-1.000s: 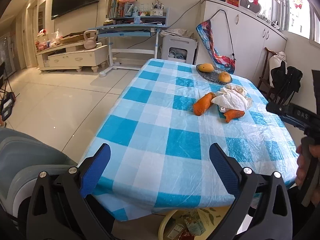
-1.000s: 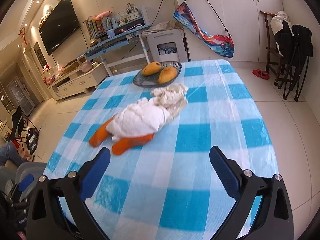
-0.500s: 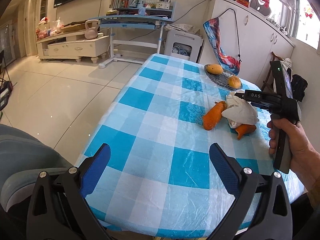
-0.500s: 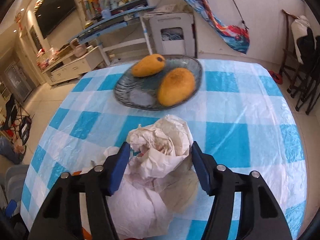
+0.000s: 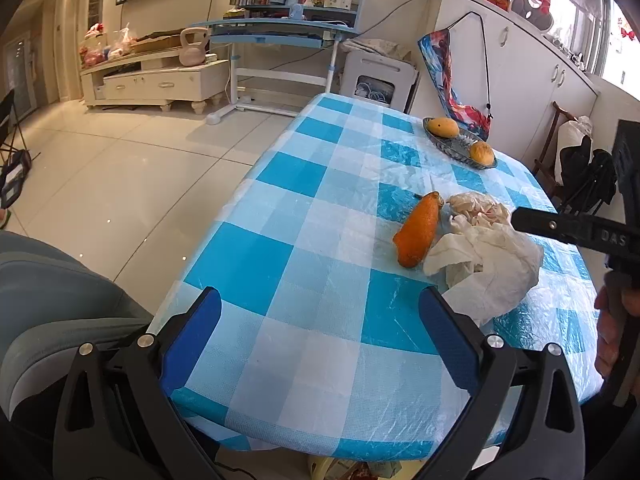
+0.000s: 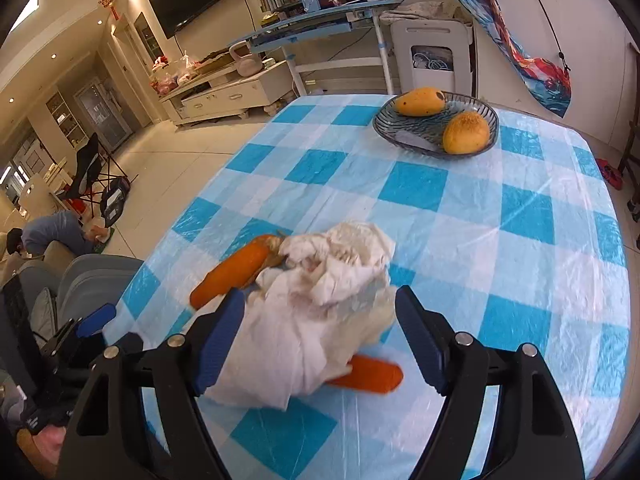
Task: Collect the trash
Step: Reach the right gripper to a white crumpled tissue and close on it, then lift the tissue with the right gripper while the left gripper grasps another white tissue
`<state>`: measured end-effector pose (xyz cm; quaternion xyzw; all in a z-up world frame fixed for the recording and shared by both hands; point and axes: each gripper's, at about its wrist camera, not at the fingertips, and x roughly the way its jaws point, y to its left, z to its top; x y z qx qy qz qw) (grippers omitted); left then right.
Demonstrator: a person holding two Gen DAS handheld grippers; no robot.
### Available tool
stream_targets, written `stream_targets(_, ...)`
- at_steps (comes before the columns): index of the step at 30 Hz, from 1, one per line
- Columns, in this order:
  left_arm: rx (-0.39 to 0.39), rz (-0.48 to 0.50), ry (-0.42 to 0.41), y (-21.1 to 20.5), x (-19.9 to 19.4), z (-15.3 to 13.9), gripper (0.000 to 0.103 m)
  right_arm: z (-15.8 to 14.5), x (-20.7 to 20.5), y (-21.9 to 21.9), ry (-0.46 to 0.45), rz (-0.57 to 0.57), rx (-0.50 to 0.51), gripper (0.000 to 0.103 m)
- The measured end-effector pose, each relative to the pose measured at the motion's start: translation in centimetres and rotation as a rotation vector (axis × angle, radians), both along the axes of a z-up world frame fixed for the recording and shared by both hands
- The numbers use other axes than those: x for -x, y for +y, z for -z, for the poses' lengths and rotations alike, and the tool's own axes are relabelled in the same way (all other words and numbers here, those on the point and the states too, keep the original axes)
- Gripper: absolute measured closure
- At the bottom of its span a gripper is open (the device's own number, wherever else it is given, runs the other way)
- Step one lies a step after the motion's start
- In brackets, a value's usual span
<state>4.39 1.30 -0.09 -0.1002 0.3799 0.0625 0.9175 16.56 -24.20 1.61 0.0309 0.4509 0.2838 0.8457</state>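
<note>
My right claw point(image 6: 318, 330) is spread wide around the one crumpled white tissue wad point(image 6: 320, 312) on the checked table point(image 6: 500, 216), pads either side but not pinching it, with two orange peel pieces point(image 6: 228, 270) poking out beside and under it. My left claw point(image 5: 320, 334) hangs wide apart and holding nothing over the near table edge. Far off, one glass bowl point(image 6: 436, 128) carries two mangoes point(image 6: 420, 102), and I read "DAS" point(image 5: 612, 238) on the right tool's body.
</note>
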Motion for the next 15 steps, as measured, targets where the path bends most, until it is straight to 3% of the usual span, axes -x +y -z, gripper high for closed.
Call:
stream_targets(4, -0.010, 0.062, -0.029, -1.2, 0.6, -0.6, 0.008, 0.5, 1.6, -0.8, 0.010, 0.007, -0.021, 0.028)
stream_targets(12, -0.106, 0.218, -0.040, -5.4, 1.2, -0.9, 0.008, 1.7, 1.0, -0.2, 0.113, -0.030, -0.265, 0.028)
stream_targets(15, -0.127, 0.220, -0.035, -5.6, 1.3, -1.0, 0.008, 0.8, 1.5, 0.2, 0.111, -0.094, -0.429, 0.029)
